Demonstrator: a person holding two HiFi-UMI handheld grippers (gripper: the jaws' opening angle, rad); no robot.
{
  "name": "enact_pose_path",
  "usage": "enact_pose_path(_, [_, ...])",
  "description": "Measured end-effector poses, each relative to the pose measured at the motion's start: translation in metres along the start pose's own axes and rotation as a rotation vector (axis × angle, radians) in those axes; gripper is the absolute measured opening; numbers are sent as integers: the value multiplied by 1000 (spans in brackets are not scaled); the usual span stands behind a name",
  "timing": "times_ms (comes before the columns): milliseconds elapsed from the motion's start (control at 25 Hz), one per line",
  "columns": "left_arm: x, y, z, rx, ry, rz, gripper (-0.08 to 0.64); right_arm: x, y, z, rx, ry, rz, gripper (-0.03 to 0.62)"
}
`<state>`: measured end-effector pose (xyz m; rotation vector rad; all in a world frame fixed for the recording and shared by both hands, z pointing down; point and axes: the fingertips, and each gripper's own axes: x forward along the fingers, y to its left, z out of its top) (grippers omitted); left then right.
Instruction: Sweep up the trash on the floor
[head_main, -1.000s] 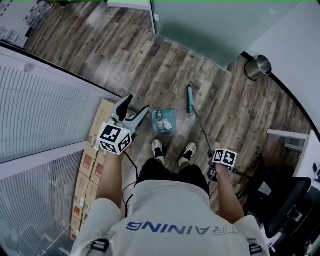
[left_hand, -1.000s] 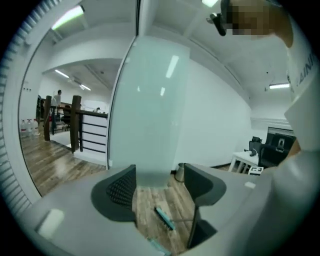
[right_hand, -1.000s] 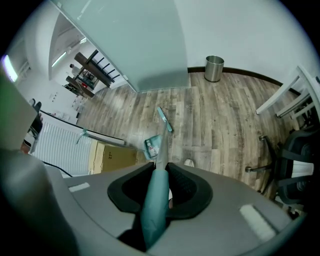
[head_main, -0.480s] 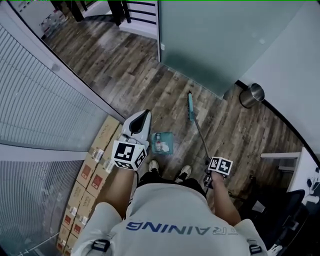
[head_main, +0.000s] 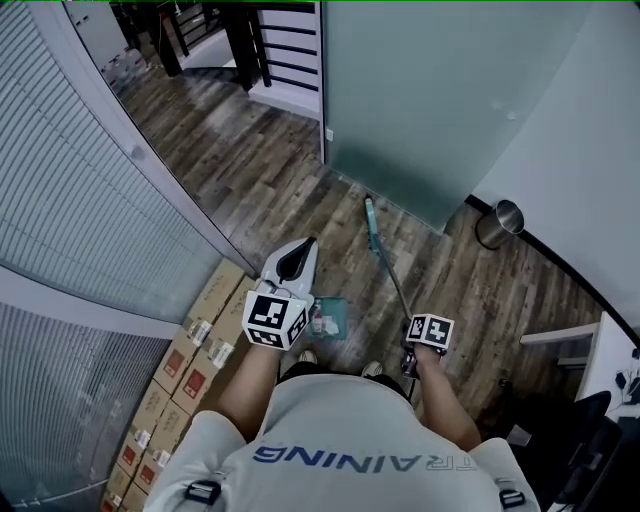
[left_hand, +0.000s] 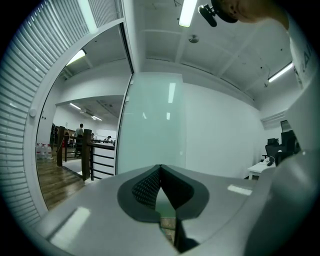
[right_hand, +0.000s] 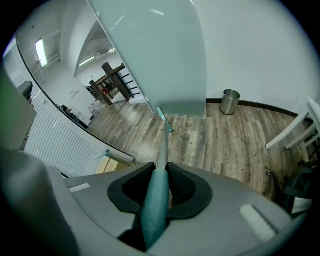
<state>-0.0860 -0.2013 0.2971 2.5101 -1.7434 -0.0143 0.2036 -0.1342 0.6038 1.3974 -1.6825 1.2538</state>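
Observation:
My left gripper (head_main: 303, 248) is held level above the floor, its jaws shut (left_hand: 160, 169). I cannot tell whether anything is pinched between them. Just below and right of it in the head view lies the teal dustpan (head_main: 329, 318) with white and reddish trash (head_main: 319, 323) in it, in front of the person's shoes. My right gripper (head_main: 409, 362) points steeply down and is shut on the teal grip of the broom (right_hand: 161, 150). The broom's thin handle runs forward to its teal head (head_main: 371, 222) on the wood floor near the frosted glass panel (head_main: 400, 100).
A steel bin (head_main: 498, 224) stands by the white wall at the right. Cardboard boxes (head_main: 190, 360) line the slatted partition (head_main: 80, 200) on the left. A white desk edge (head_main: 570, 335) and a dark chair (head_main: 600, 450) are at the lower right.
The left gripper's jaws were open beside the dustpan a second ago and are shut now. Both grippers and the view have risen. The broom head sits farther from the dustpan.

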Motion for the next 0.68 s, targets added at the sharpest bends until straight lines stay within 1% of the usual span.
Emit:
enact_pose_path(280, [-2,1,0,-5,1,6,3,1,5,2,-29,3,7,104])
enact_pose_path(680, [-7,4,-3,-14,8,4,3,1,6,-4,-30,13,10,104])
